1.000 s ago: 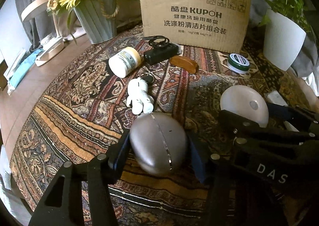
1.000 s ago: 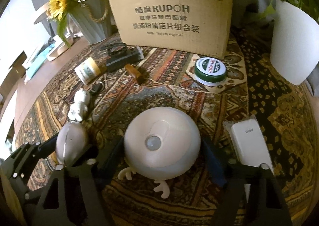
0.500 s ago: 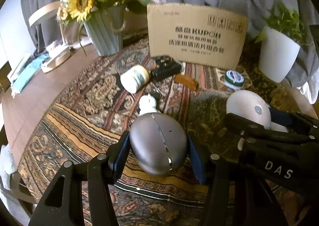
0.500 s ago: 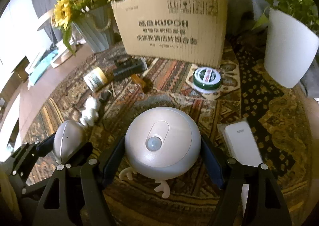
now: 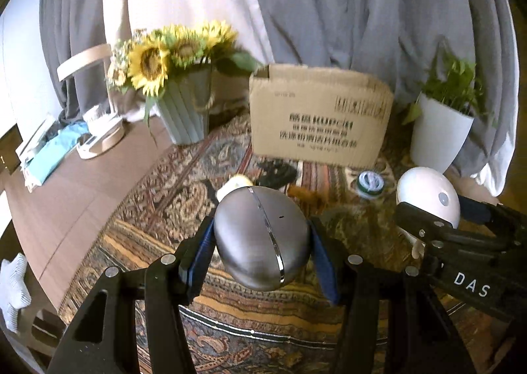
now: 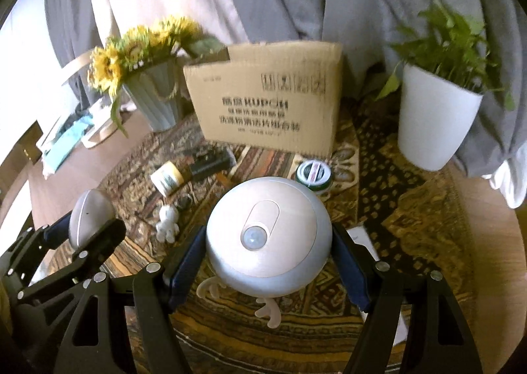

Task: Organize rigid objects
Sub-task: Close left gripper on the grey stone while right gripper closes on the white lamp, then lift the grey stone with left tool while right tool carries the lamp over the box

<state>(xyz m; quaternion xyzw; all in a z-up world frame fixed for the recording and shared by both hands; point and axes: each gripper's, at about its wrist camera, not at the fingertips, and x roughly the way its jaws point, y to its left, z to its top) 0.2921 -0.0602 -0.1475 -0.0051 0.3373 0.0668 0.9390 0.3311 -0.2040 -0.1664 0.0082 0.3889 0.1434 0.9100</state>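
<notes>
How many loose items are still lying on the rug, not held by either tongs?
7: white jar, black device, brown piece, green tin, white figurine, small dark item, white box. More may be hidden.

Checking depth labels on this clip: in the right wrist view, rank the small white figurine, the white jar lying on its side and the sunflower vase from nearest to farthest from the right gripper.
1. Small white figurine: nearest, just left of the right gripper.
2. White jar: on its side, farther back on the left.
3. Sunflower vase: farthest, at the table's back left.
</notes>
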